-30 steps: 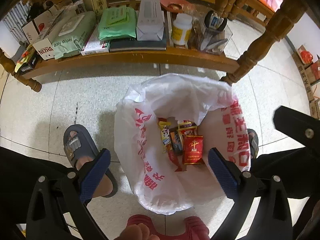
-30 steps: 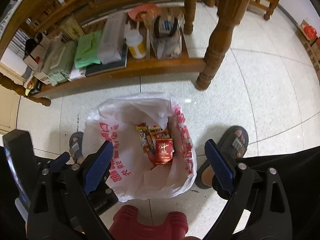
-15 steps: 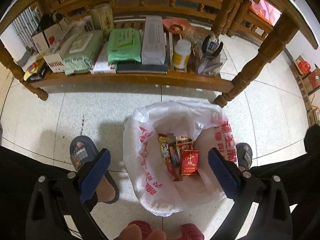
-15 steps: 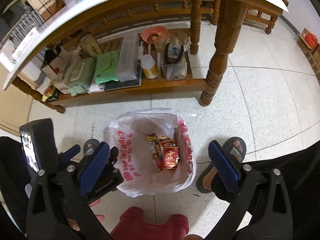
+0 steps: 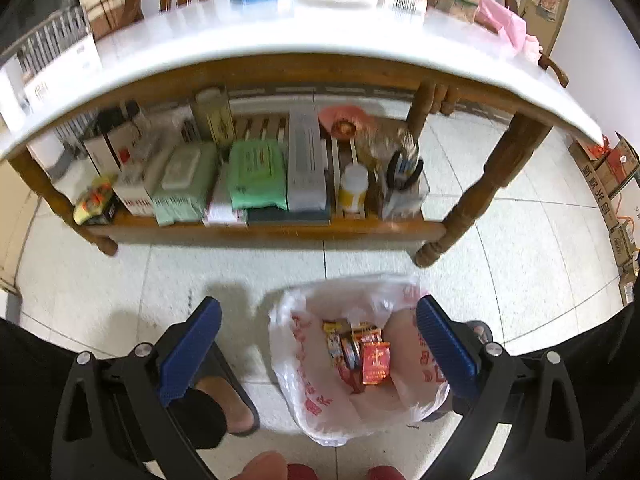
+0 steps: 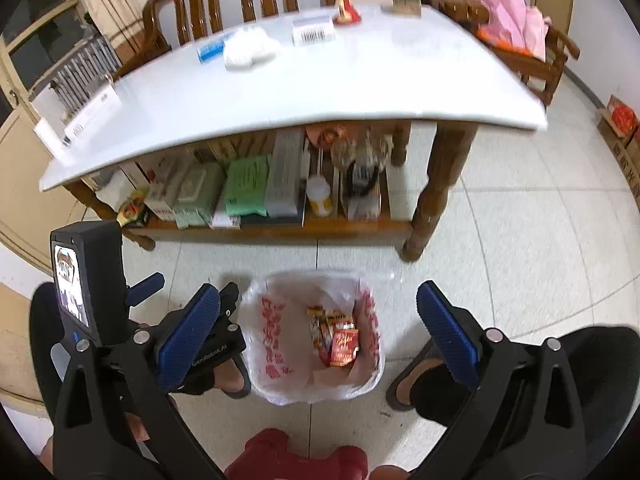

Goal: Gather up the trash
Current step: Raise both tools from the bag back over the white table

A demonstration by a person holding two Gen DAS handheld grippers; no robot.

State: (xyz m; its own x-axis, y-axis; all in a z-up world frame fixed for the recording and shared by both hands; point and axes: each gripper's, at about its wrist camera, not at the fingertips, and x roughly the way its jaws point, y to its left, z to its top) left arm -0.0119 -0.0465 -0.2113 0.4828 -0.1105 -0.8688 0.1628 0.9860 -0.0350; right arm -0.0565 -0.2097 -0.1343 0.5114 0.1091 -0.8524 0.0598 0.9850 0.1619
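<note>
Both my tools, left tool (image 5: 318,354) and right tool (image 6: 318,340), gape wide and empty; the trash bag (image 6: 276,344) sits on the floor below; remaining litter, a crumpled tissue (image 6: 248,50), lies ahead and above on the worktop (image 6: 360,80), nearer my right.

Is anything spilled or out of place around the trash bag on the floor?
Nothing stands out. The white trash bag stands open on the floor with the wrappers inside it, and no trash shows on the tiles beside it.

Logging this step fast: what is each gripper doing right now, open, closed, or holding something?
Left gripper: jaws open, holding nothing, above the trash bag.
Right gripper: jaws just opened wide, nothing between them.
</note>
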